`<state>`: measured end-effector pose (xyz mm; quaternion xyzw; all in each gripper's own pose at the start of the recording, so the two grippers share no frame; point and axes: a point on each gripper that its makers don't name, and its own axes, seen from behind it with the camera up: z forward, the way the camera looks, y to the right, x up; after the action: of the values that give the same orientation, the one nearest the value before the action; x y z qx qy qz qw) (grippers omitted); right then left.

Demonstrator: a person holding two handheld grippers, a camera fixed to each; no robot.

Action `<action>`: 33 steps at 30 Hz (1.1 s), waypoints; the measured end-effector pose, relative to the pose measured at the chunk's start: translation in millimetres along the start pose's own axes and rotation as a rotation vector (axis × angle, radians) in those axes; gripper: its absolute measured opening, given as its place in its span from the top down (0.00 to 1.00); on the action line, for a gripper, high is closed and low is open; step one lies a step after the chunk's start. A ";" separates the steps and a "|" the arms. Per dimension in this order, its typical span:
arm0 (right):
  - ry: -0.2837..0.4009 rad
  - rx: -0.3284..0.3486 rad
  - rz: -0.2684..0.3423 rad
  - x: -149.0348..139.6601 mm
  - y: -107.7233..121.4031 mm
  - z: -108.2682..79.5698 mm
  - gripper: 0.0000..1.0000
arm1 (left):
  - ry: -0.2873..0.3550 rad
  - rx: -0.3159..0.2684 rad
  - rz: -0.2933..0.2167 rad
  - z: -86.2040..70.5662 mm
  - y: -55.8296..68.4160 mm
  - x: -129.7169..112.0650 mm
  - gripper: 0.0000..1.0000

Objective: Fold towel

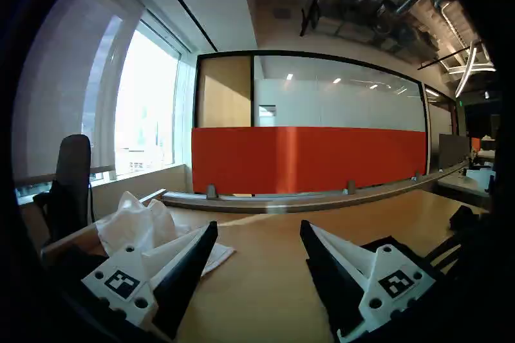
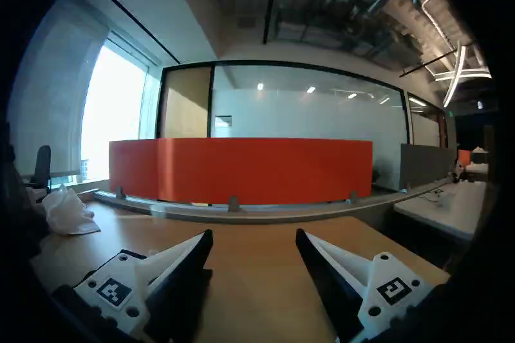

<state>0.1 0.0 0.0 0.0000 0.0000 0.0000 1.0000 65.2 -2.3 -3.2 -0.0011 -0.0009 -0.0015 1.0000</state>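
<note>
Left gripper: we see the left gripper (image 1: pixel 257 223) low over the desk, its jaws spread wide with nothing between them; we judge it is held open to take an edge of cloth
Right gripper: the right gripper (image 2: pixel 253 232) is likewise spread apart and empty, level over the wood and pointed at twelve o'clock toward the divider
Desk: the desk (image 1: pixel 270 278) is light wood, and the stretch ahead of both grippers is bare, which we read as room kept for laying the cloth flat
Towel: the towel (image 1: pixel 138 224) is a white crumpled heap on the desk at about ten o'clock in the left gripper view, just behind that gripper's left finger and partly hidden by it; in the right gripper view the same towel (image 2: pixel 64 211) lies at nine o'clock, well apart from the fingers
Stage: we judge the fold not yet begun, since the cloth is bunched and shows no flat layer or crease
Next move: both grippers would need to swing toward the heap, the left one being nearer; finding two corners in a bunch is the hard part, and we cannot tell where they lie
Chair: a dark chair (image 1: pixel 71 179) stands at nine o'clock beyond the desk's edge
Divider: an orange divider (image 1: pixel 309 159) runs along the desk's far side at twelve o'clock
Window: a bright window (image 1: pixel 145 114) at ten o'clock, farther off, washes out that side
</note>
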 end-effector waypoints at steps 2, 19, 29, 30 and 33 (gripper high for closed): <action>-0.002 -0.001 -0.001 9.0 -0.4 -1.3 0.00 | -0.004 -0.004 0.008 -1.5 0.1 15.2 0.05; -0.037 -0.011 -0.003 64.6 8.4 -13.3 0.00 | -0.053 -0.051 0.043 -9.6 12.4 87.1 0.05; -0.090 0.082 -0.044 74.7 -10.7 -14.2 0.00 | -0.126 -0.153 0.066 -13.8 34.2 91.1 0.05; -0.096 0.096 -0.048 75.1 -13.6 -14.7 0.00 | -0.133 -0.164 0.068 -14.4 36.4 91.0 0.05; -0.123 0.149 -0.067 73.4 -25.0 -17.8 0.00 | -0.157 -0.205 0.068 -17.4 45.8 89.1 0.05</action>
<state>73.5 -25.0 -17.9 0.0743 -0.0612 -0.0336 0.9948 154.4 43.2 -20.6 -0.1032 -0.0791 0.0322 0.9910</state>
